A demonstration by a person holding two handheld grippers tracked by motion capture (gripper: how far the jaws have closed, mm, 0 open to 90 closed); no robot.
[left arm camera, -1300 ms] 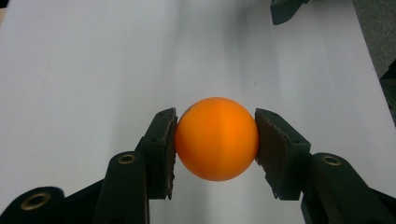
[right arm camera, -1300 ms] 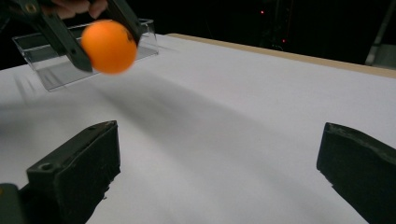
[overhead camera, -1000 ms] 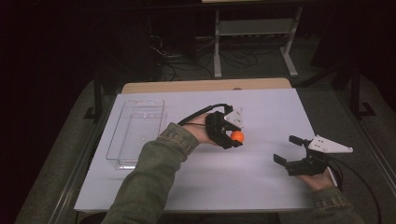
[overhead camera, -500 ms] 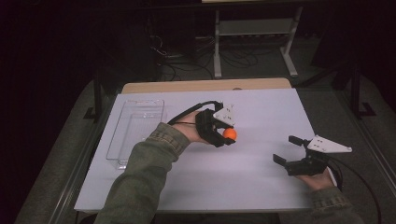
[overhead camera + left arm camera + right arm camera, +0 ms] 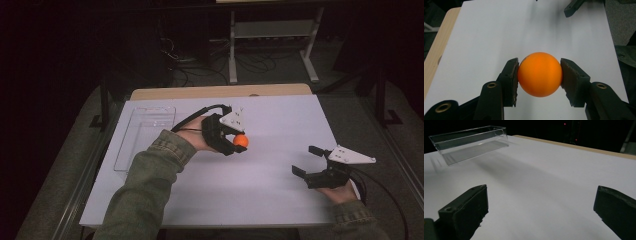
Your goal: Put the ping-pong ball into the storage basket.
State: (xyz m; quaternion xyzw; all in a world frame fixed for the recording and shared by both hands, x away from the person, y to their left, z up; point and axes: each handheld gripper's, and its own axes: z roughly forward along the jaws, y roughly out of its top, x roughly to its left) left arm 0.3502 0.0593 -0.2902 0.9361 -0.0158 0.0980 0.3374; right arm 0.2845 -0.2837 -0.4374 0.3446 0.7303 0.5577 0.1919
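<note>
Right now my left hand-held gripper (image 5: 239, 136) is clamped on one orange ball (image 5: 241, 140), a pad pressed against each side of it, and it holds the ball just above the white sheet (image 5: 220, 190) covering the tabletop, about midway between the left and right edges and somewhat toward the far edge. From the left gripper view the ball (image 5: 540, 74) sits squarely between my two black jaws, with bare white sheet below and beyond it.

My right hand-held gripper (image 5: 306, 161) rests near the right edge, closer to the near edge, its jaws spread wide with nothing between them; they point across the sheet toward the left. It is well apart from the ball.

Around me I count one clear plastic tray (image 5: 131, 150), long and rectangular, lying along the left edge with its length running from near to far. It is empty as far as I can see, and it shows beyond my right jaws too (image 5: 454, 138). Between the ball and the tray is only my own left hand (image 5: 197, 140) and green sleeve (image 5: 145, 190); open sheet lies between the two grippers. A strip of bare wood (image 5: 200, 92) shows at the far edge.
</note>
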